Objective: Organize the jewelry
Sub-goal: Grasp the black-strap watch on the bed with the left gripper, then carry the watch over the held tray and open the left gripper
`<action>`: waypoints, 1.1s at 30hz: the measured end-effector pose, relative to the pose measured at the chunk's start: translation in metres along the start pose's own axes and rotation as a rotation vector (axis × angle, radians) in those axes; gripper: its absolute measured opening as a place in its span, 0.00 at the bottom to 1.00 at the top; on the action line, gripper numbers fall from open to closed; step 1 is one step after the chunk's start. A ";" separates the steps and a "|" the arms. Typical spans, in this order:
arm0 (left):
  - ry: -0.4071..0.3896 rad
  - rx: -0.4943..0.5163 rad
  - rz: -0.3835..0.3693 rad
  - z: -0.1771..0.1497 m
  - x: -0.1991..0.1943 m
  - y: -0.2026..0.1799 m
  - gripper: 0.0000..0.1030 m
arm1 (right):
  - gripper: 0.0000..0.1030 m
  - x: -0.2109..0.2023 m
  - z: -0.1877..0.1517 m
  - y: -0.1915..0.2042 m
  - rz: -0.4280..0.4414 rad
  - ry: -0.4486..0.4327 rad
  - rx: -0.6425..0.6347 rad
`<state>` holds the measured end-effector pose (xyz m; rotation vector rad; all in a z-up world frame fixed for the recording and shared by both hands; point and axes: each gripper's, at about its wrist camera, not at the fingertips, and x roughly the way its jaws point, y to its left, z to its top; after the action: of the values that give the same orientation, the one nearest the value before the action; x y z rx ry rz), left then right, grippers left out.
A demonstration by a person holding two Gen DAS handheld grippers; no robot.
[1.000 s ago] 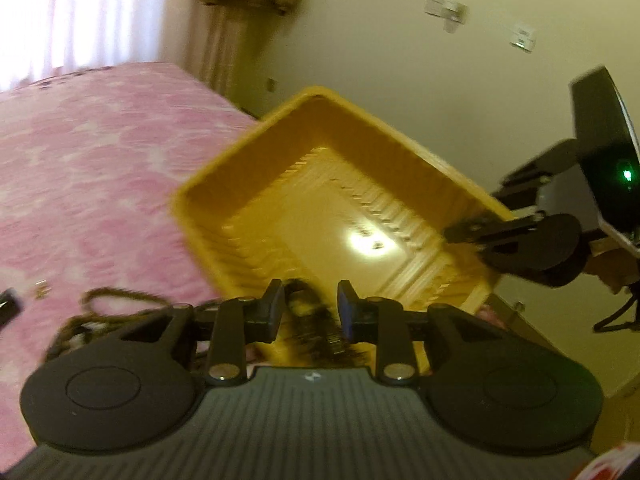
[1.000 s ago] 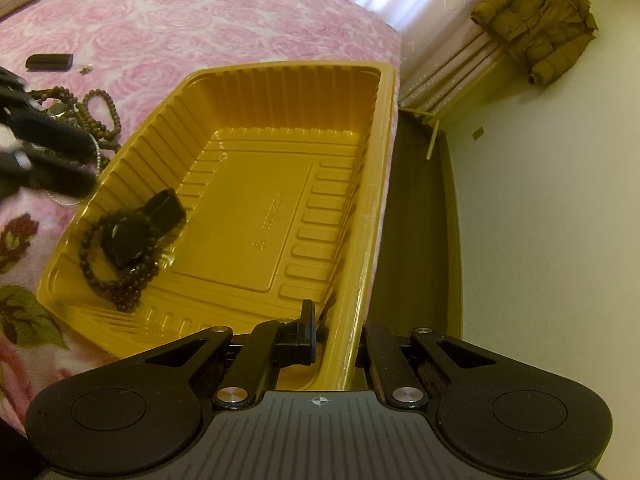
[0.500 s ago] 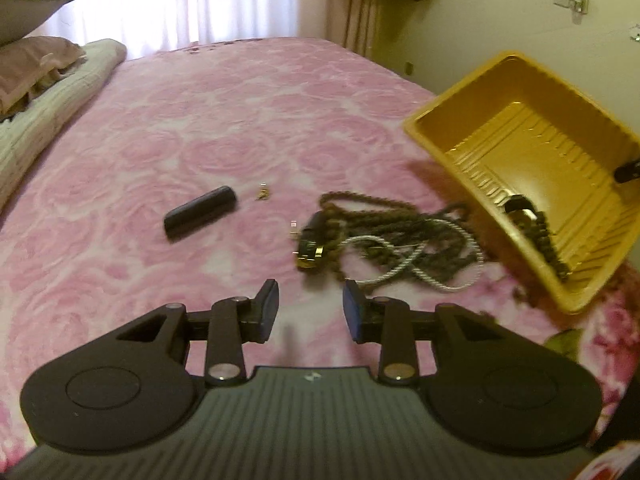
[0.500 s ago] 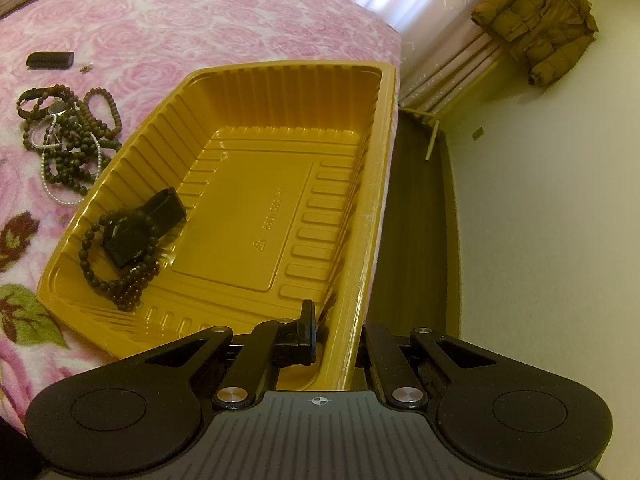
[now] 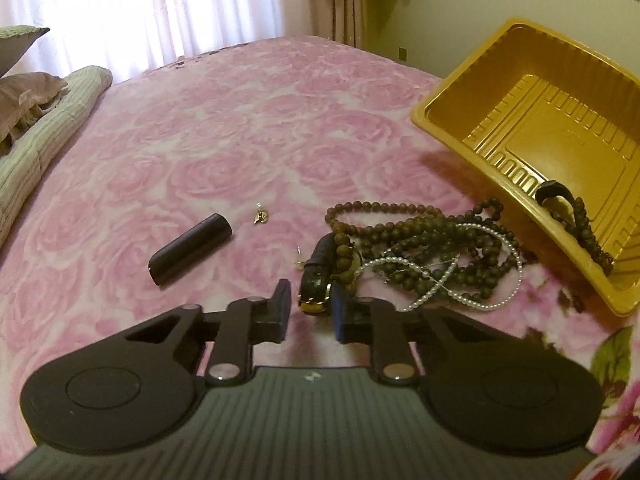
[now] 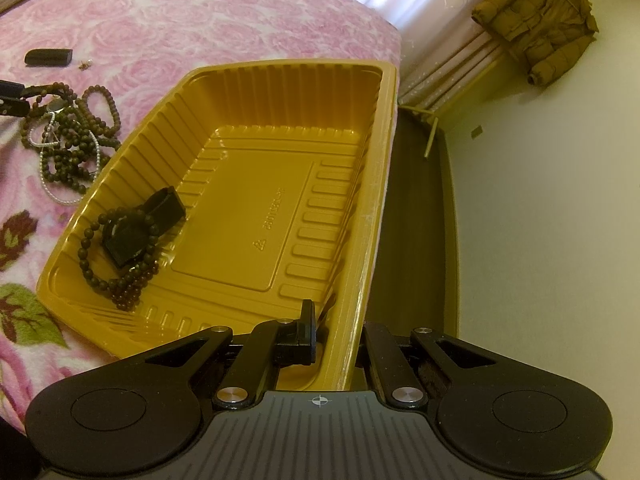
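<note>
A yellow plastic tray (image 5: 460, 92) (image 6: 360, 200) lies tilted on the pink bed. It holds a black watch (image 6: 132, 228) and a brown bead bracelet (image 6: 120, 284). My right gripper (image 6: 332, 336) is shut on the tray's near wall. Beside the tray lies a tangle of brown bead necklaces (image 5: 424, 240) (image 6: 72, 136) and a white pearl strand (image 5: 472, 300). A black watch with a gold case (image 5: 320, 276) lies at the tangle's left end. My left gripper (image 5: 310, 312) is open, with its fingertips on either side of that watch's near end.
A black cylinder (image 5: 190, 248) and a small gold earring (image 5: 260, 216) lie on the bedspread left of the tangle. Pillows (image 5: 36, 120) lie at the far left. A brown jacket (image 6: 536, 28) hangs by the curtain. A dark wooden bed edge (image 6: 416, 220) runs past the tray.
My left gripper left the tray, swung back over the bed and came down to the watch at the tangle. The right gripper and the tray have not moved.
</note>
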<state>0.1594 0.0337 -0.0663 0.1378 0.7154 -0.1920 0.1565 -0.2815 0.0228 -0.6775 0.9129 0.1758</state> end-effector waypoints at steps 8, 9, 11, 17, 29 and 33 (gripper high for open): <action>-0.016 -0.019 0.013 -0.002 -0.020 0.011 0.13 | 0.04 0.000 0.000 0.000 -0.001 0.001 -0.002; -0.021 -0.021 0.017 -0.001 -0.025 0.013 0.13 | 0.04 0.000 0.000 0.000 -0.002 0.001 -0.002; -0.029 -0.027 0.020 0.002 -0.033 0.016 0.13 | 0.04 0.000 0.000 -0.001 -0.003 0.000 -0.004; -0.067 -0.038 -0.009 0.012 -0.057 0.020 0.13 | 0.04 0.001 0.000 -0.001 -0.004 0.001 -0.005; -0.131 -0.011 -0.171 0.046 -0.075 -0.027 0.13 | 0.04 0.000 0.001 0.000 -0.006 0.001 -0.010; -0.145 0.021 -0.252 0.057 -0.076 -0.058 0.13 | 0.04 -0.001 0.001 0.001 -0.005 0.004 -0.011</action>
<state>0.1266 -0.0239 0.0234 0.0525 0.5850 -0.4460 0.1566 -0.2801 0.0233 -0.6903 0.9143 0.1752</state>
